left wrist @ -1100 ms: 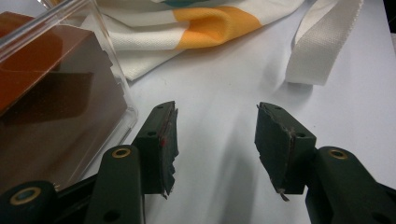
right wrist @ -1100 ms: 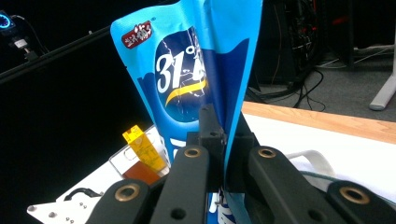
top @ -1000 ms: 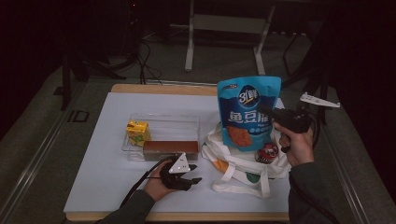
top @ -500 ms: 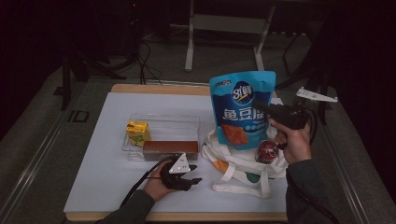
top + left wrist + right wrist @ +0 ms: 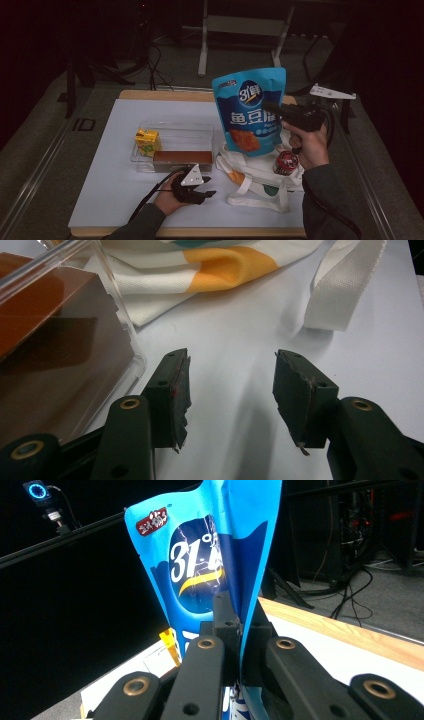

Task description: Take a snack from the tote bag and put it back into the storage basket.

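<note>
Nearest the person, the left gripper [image 5: 200, 187] rests on the white counter [image 5: 115, 165] with its jaws spread and nothing between them; in the left gripper view the bare counter [image 5: 235, 390] lies between its pads [image 5: 181, 390], and the corner of the clear plastic tray [image 5: 120, 330] stands just to one side. It seems to be waiting rather than working.

Just beyond it lies a white tote bag [image 5: 255, 175] with orange and green patches, collapsed flat, its straps [image 5: 345, 285] trailing toward the front edge. A small red-lidded can [image 5: 286, 161] sits on the bag's cloth, near the right hand [image 5: 310, 147].

To the left, the clear plastic tray [image 5: 172, 132] holds a brown box [image 5: 182, 157] along its near side and a yellow drink carton [image 5: 147, 140] at its left end.

Above the bag, the right gripper [image 5: 277, 112] is clamped on the side edge of a blue snack pouch [image 5: 250, 112], which hangs upright in the air, clear of the cloth. The right gripper view shows the jaws pinching a fold of the pouch [image 5: 210, 570].

My reading is that the bag is being unpacked into the tray: two things are already placed, the pouch is lifted out but not yet set down, and the can is left to move.
</note>
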`<state>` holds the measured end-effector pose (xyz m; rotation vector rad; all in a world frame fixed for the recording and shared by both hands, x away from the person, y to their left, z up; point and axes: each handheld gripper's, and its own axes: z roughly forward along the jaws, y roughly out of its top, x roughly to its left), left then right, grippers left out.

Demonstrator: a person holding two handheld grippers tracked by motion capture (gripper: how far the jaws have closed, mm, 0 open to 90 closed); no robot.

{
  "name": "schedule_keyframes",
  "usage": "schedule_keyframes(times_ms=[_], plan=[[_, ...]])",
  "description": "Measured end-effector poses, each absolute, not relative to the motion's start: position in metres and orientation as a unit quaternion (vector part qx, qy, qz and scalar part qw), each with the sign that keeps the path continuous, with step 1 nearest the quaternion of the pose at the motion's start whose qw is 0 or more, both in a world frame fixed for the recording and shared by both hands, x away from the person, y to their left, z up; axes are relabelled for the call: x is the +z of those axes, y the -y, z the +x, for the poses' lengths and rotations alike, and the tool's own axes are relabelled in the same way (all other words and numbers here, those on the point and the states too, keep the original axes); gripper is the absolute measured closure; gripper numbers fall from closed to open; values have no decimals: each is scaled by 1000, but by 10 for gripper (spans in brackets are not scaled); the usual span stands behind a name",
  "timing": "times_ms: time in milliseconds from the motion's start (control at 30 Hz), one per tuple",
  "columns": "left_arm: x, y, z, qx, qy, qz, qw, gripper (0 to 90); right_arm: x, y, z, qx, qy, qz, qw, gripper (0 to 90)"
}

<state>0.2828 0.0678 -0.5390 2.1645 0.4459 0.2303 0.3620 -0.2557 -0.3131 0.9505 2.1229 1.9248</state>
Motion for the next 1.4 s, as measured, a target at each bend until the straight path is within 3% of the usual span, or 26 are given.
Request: schedule_keyframes(times_ms=[400, 1400], plan=[[-539, -68, 283, 91, -180, 873, 444, 488, -301, 224, 371, 641, -706, 297, 52, 892], [-539, -69, 282, 90, -178, 872, 447, 485, -310, 134, 408, 623, -722, 300, 19, 891]])
